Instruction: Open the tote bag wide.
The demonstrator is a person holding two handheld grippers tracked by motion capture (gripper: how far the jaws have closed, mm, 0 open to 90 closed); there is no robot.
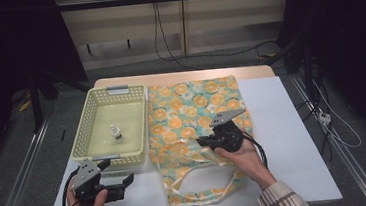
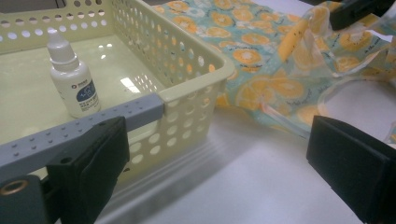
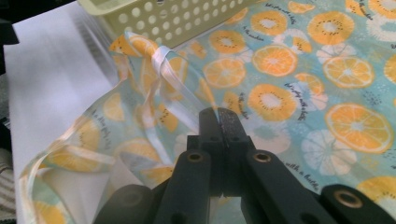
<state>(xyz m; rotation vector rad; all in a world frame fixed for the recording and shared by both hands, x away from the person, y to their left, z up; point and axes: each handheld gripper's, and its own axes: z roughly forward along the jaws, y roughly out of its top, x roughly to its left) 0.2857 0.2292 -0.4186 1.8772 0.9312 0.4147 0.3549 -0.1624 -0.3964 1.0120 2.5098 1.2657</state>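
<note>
A tote bag (image 1: 191,107) printed with orange slices lies flat on the white table, its handles toward the near edge. My right gripper (image 1: 200,141) is shut on the bag's top layer near its mouth, and the cloth is raised off the table there. In the right gripper view the jaws (image 3: 218,116) pinch the fabric where a pale strap (image 3: 173,74) runs in. My left gripper (image 1: 119,170) stands open on the table by the near corner of the yellow basket (image 1: 90,98), with nothing between its jaws (image 2: 219,158). A small white dropper bottle (image 2: 72,79) stands upright inside the basket.
The perforated basket (image 2: 187,65) has a grey handle bar on its near rim and sits just left of the bag (image 2: 261,60). Bare white table lies right of the bag and along the near edge. Cables hang beyond the far edge.
</note>
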